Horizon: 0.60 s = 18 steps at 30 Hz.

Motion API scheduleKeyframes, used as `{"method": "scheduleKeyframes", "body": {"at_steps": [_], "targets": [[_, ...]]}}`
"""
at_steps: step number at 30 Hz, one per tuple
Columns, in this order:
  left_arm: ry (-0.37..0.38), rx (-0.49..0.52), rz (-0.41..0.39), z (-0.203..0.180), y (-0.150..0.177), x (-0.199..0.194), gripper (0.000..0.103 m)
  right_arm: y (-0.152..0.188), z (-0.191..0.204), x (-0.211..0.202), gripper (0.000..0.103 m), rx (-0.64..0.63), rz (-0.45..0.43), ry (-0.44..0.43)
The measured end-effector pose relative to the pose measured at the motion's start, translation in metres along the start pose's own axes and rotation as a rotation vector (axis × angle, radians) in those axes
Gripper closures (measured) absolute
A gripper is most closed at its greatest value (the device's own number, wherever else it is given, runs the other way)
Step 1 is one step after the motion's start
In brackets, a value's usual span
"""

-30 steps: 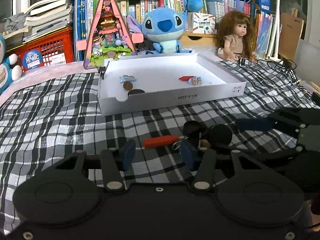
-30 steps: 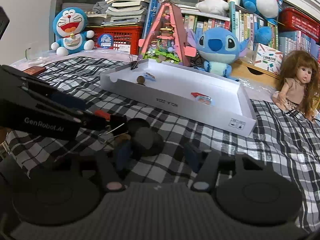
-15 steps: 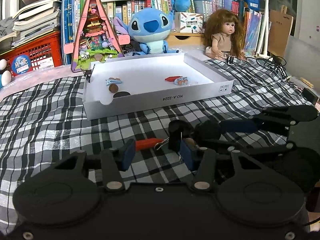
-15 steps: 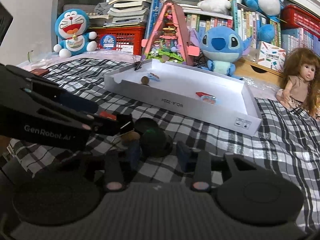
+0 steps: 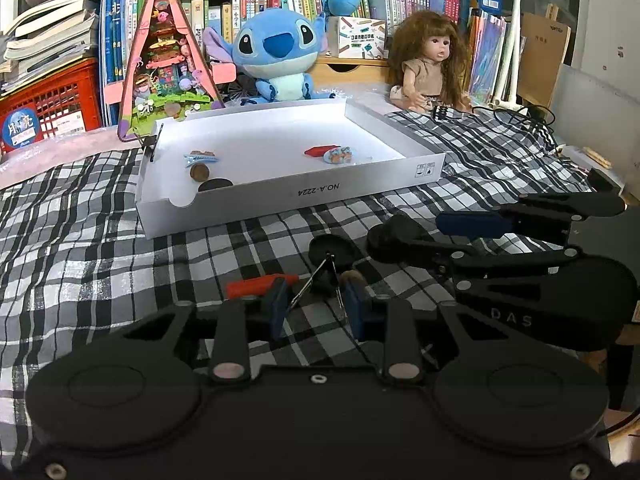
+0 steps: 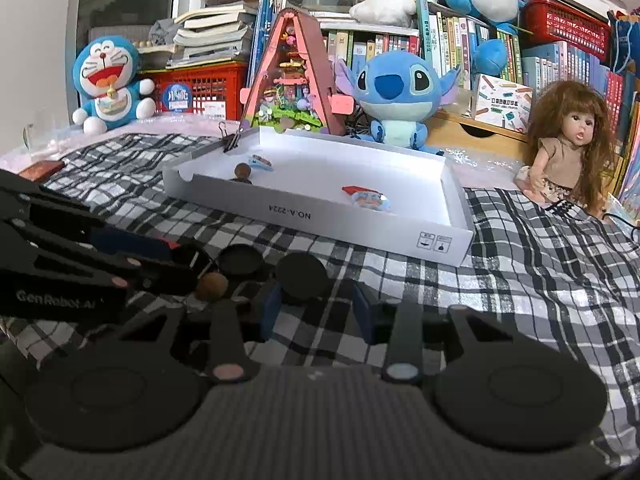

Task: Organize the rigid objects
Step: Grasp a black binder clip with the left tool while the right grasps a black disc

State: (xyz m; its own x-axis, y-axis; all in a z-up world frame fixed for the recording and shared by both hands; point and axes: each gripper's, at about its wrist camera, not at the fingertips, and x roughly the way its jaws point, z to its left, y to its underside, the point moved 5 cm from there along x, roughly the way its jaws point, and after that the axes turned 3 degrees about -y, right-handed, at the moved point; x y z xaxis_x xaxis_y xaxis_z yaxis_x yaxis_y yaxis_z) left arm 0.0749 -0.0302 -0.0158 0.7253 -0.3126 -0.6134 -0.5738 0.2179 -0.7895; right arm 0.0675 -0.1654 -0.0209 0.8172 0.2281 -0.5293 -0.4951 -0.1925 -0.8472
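Both tools are matte black plastic. The left gripper (image 5: 316,312) has two round housings near the camera, slim arms with pale round rivets, small silver screws along the body edge, and blue pads (image 5: 277,307) on the jaws. The right gripper (image 6: 318,312) is built the same, with a ribbed grey-black top plate. Seen from the right one, the left tool's side carries white "GenRobot.AI" lettering; the right tool's side reads "DAS".
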Motion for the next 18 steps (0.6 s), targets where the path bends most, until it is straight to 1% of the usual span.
{"method": "scheduleKeyframes", "body": {"at_steps": [7, 11, 12, 13, 14, 18], "targets": [[0.009, -0.012, 0.023, 0.000, -0.001, 0.008, 0.073, -0.003, 0.001, 0.006, 0.056, 0.030, -0.002, -0.054], [0.016, -0.018, 0.015, 0.000, -0.002, 0.008, 0.074, -0.003, 0.001, 0.010, 0.056, 0.044, 0.011, -0.079], [0.016, -0.020, 0.011, 0.000, -0.002, 0.007, 0.074, -0.004, 0.001, 0.011, 0.057, 0.050, 0.015, -0.081], [0.017, -0.021, 0.007, 0.000, -0.003, 0.006, 0.074, -0.004, -0.001, 0.011, 0.063, 0.063, 0.018, -0.087], [0.016, -0.022, 0.003, 0.001, -0.004, 0.005, 0.074, -0.005, -0.002, 0.011, 0.067, 0.078, 0.019, -0.088], [0.008, -0.024, -0.018, 0.003, -0.010, 0.000, 0.075, -0.007, -0.006, 0.009, 0.067, 0.108, 0.012, -0.083]]}}
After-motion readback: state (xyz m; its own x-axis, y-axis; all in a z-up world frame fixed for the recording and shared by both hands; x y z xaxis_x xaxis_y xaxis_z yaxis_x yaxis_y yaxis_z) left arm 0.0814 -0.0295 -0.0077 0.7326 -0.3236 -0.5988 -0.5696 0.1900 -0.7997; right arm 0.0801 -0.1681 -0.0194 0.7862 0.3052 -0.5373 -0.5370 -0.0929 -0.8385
